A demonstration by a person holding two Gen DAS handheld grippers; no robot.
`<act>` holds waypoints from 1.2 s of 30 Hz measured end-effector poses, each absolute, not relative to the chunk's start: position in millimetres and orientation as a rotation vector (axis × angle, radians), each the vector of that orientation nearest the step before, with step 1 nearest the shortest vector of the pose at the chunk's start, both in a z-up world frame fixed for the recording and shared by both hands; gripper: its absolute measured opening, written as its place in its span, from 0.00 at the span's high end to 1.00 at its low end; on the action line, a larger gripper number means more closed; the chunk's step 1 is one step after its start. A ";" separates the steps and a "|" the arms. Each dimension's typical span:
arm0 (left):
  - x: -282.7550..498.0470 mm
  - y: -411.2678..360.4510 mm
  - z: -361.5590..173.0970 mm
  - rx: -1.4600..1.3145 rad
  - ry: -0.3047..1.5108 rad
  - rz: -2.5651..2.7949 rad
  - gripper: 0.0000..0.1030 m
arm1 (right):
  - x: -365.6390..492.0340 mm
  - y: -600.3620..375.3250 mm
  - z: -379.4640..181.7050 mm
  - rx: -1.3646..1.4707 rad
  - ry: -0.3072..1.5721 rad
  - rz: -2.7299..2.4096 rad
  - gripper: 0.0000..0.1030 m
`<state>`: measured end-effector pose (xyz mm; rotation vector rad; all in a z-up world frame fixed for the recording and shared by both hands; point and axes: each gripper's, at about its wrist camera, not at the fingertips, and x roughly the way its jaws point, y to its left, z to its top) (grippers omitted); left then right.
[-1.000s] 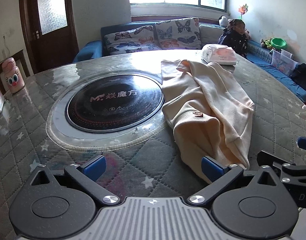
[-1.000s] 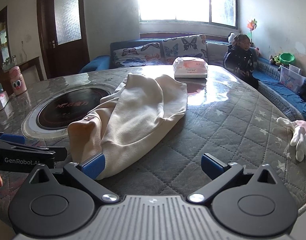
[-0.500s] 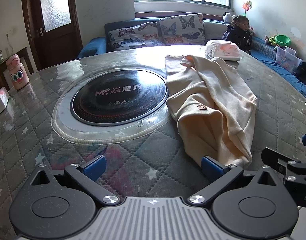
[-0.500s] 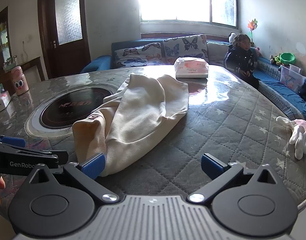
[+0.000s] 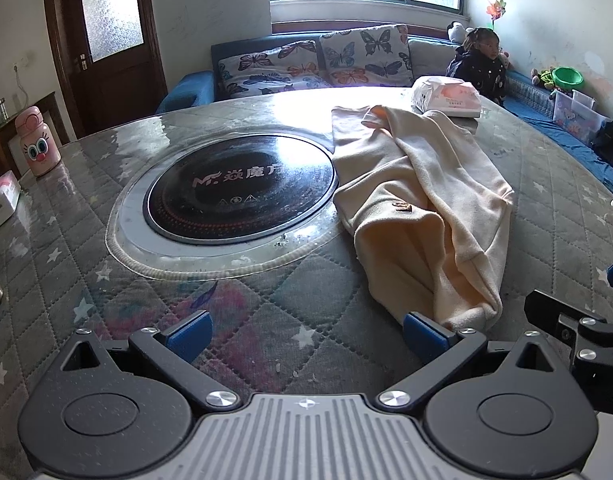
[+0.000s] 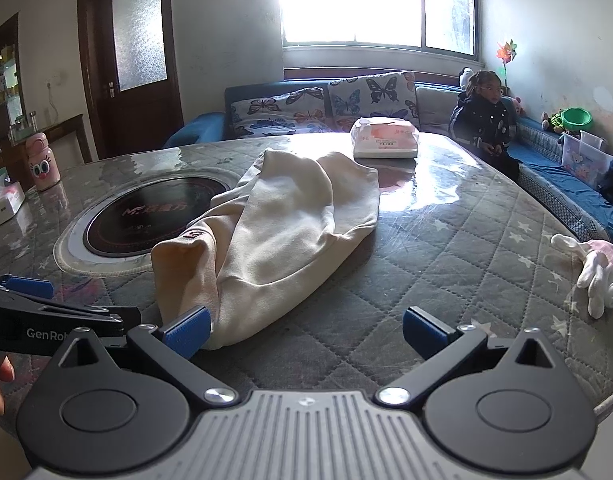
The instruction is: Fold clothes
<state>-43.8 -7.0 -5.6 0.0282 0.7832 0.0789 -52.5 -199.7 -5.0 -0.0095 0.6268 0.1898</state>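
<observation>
The cream garment [image 5: 422, 216] lies in a long, loosely bunched strip on the quilted tabletop [image 5: 266, 312], running away from both grippers, its near end right at their fingertips, likely laid lengthwise so that end can be picked up and folded over. The left gripper [image 5: 306, 334] hangs low over the tabletop with its jaws spread wide and nothing between them; the cloth's near end sits just ahead of its right finger. The right gripper [image 6: 304, 328] is equally wide open and empty, its left finger at the garment's near edge, whether touching is unclear. Far beyond lies a tissue pack [image 6: 385, 143], and left of the cloth an inset hotplate [image 5: 238, 190].
</observation>
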 end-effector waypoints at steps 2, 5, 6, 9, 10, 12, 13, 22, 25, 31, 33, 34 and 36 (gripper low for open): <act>-43.0 -6.3 -6.6 0.026 0.787 0.079 0.00 | -51.6 -199.4 -5.3 -0.009 0.629 0.190 0.00; -41.0 -5.7 -8.6 0.023 0.795 0.079 0.00 | -50.4 -199.0 -5.7 -0.009 0.632 0.191 0.00; -40.5 -5.6 -9.2 0.023 0.797 0.078 0.00 | -50.0 -198.8 -5.8 -0.009 0.634 0.191 0.00; -38.9 -5.4 -10.6 0.024 0.804 0.076 0.00 | -48.1 -198.6 -6.6 -0.008 0.639 0.194 0.00; -38.3 -5.3 -11.0 0.024 0.805 0.075 0.00 | -46.7 -198.3 -6.9 -0.008 0.641 0.195 0.00; -36.5 -4.1 -11.5 0.024 0.807 0.078 0.00 | -44.0 -197.6 -7.4 -0.008 0.646 0.196 0.00; -35.4 -3.5 -11.7 0.022 0.809 0.079 0.00 | -42.6 -197.2 -7.7 -0.008 0.648 0.197 0.00; -21.4 1.6 -13.9 0.018 0.824 0.084 0.00 | -30.2 -194.1 -10.2 -0.007 0.668 0.202 0.00; -15.5 1.7 -13.1 0.020 0.822 0.079 0.00 | -26.0 -193.0 -11.0 -0.007 0.675 0.204 0.00; -4.8 1.5 -12.3 0.025 0.821 0.063 0.00 | -15.9 -191.0 -11.2 -0.008 0.683 0.206 0.00; -0.5 1.9 -12.2 0.024 0.822 0.061 0.00 | -12.3 -190.4 -11.1 -0.011 0.685 0.206 0.00; 1.2 1.8 -12.2 0.024 0.822 0.058 0.00 | -10.5 -190.0 -11.1 -0.012 0.686 0.206 0.00; 4.8 1.4 -11.9 0.027 0.821 0.052 0.00 | -6.2 -189.6 -11.1 -0.013 0.688 0.205 0.00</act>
